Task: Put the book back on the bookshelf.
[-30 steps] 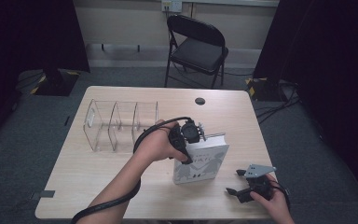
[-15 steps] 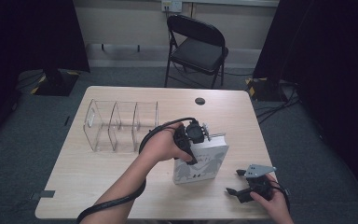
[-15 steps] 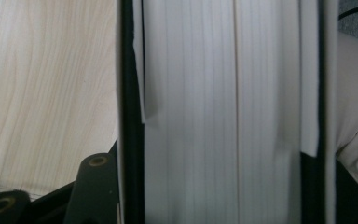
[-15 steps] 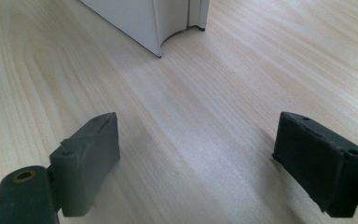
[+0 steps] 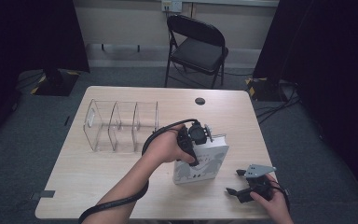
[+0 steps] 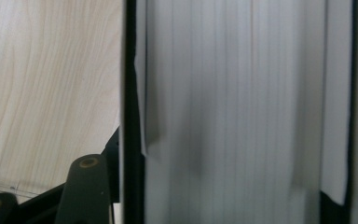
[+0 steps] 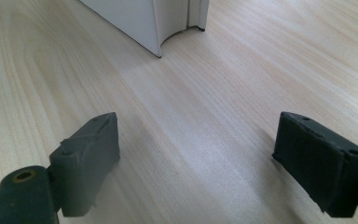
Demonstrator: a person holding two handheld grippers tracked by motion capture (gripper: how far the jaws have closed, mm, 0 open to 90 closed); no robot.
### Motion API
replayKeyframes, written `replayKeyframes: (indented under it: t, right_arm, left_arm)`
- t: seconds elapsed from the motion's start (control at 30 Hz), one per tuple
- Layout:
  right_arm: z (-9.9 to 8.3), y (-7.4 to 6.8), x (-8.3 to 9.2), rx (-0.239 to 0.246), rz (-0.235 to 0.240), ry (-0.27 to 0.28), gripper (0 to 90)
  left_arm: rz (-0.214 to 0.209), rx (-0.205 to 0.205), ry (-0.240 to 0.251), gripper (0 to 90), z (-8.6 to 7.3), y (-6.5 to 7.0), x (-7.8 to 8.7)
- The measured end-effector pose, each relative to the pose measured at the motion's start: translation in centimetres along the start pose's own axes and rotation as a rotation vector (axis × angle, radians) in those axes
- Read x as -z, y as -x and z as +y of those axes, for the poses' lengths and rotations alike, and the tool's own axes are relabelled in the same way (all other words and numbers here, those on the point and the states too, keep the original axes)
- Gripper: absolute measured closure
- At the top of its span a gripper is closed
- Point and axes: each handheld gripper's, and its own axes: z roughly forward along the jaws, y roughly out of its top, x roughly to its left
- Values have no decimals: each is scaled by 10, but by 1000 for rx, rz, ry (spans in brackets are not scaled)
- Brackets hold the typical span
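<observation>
Book upright between left gripper jaws, just opening

The table is pale wood-look laminate, smooth with a soft sheen and fine grain lines. The book has a smooth white cover and matt paper page edges. The organizer is clear glossy plastic. Right gripper pads look like matt dark rubber, a bit rough. The chair seat looks matt black.
</observation>
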Motion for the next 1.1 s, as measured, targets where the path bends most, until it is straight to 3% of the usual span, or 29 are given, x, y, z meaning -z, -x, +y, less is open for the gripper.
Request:
replayKeyframes:
  t: [0.13,0.47,0.53,0.7,0.9,1.1]
  right_arm:
    - [0,0,0,0,0,0,132]
    - [0,0,0,0,0,1,132]
    - [0,0,0,1,0,1,133]
    - [0,0,0,1,0,1,132]
    - [0,0,0,-1,0,0,133]
    - [0,0,0,0,1,1,133]
  left_arm:
    - [-9,-9,9,401,0,0,-1]
    - [17,5,-47,410,3,2,-2]
    - [19,27,-39,418,3,3,-4]
    - [26,45,-48,432,3,5,-3]
    - [25,64,-43,510,4,13,4]
    - [41,89,-49,516,3,14,5]
